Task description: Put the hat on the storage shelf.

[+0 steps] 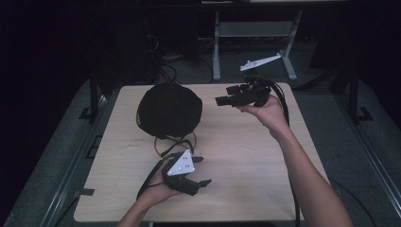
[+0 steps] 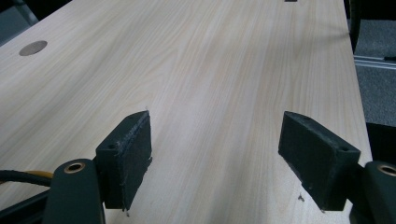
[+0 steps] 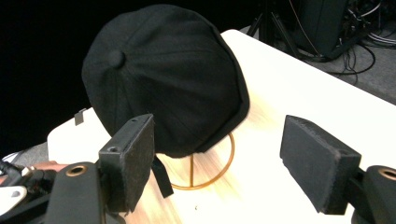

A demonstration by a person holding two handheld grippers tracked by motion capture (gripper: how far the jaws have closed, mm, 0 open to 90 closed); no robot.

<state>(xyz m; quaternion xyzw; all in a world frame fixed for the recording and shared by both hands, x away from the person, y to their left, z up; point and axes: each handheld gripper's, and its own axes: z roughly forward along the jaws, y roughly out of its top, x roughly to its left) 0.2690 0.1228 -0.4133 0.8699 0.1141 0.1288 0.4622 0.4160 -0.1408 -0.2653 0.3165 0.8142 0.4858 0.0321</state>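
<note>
A black cap [image 1: 169, 109] sits on a thin gold wire stand [image 1: 176, 143] toward the far left of the pale wooden desk [image 1: 246, 161]. The right gripper [image 1: 227, 100] is held above the far right part of the desk and points left at the cap, near its right edge but apart from it; its fingers [image 3: 128, 161] stand wide with nothing between them, and in the right gripper view the cap and stand lie ahead, slightly to the left. The left gripper [image 1: 201, 171] rests low over the near side, just in front of the stand, its fingers [image 2: 128, 156] also wide, over bare wood. Around the desk lie grey floor, dark surroundings, a metal frame [image 1: 255, 30] and tangled cables [image 1: 165, 59] behind.
</note>
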